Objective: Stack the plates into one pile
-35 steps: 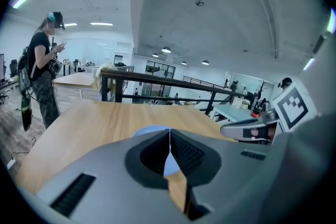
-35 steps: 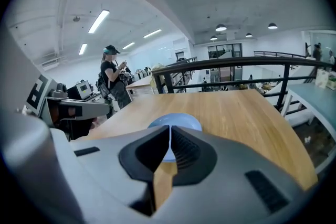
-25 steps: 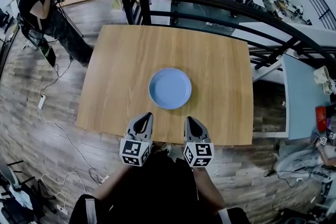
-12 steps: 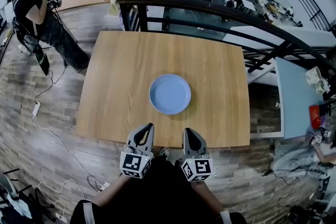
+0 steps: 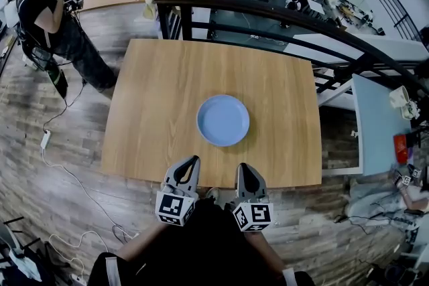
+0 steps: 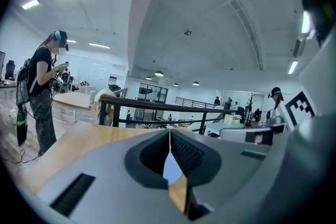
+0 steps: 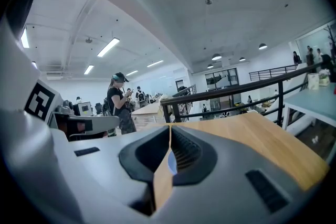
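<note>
Little moves: head view drifts, so the plate (image 5: 222,120) sits slightly lower-right in frame, alone mid-tabletop (image 5: 147,110). Left tool (image 5: 192,161) and right tool (image 5: 242,167) hang at the near edge, clear of it.
Left gripper view: left tool closed, empty.
Right gripper view: right tool closed, empty.
Only one blue disc shows, so stacking is likely finished.

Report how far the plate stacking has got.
Done, apparently: only one round light-blue plate pile sits on the square wooden table; how many plates it holds is unclear. In hand: nothing; the left tongs and right tongs are shut and empty, near the table's front edge. Left: nothing visible.
</note>
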Demonstrator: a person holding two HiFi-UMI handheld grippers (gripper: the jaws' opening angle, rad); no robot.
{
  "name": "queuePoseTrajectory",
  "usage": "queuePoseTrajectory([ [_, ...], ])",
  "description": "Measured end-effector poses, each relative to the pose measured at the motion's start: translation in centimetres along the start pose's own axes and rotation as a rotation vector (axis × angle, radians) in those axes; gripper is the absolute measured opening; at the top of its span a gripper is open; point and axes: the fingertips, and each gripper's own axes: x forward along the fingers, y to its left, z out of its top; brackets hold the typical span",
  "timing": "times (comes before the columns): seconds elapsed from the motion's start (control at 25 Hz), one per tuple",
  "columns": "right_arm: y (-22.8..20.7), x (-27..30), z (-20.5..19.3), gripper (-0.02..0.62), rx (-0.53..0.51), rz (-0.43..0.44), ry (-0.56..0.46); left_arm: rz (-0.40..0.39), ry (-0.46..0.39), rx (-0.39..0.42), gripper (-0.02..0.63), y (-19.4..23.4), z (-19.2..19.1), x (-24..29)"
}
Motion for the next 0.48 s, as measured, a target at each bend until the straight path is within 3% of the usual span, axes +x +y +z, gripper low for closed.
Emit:
queuePoseTrajectory([
  [0.48,1.1,0.3,0.0,0.034,-0.008,-0.029,0.007,-0.018,0.02,-0.016,0.026,1.5,-0.5,-0.5],
])
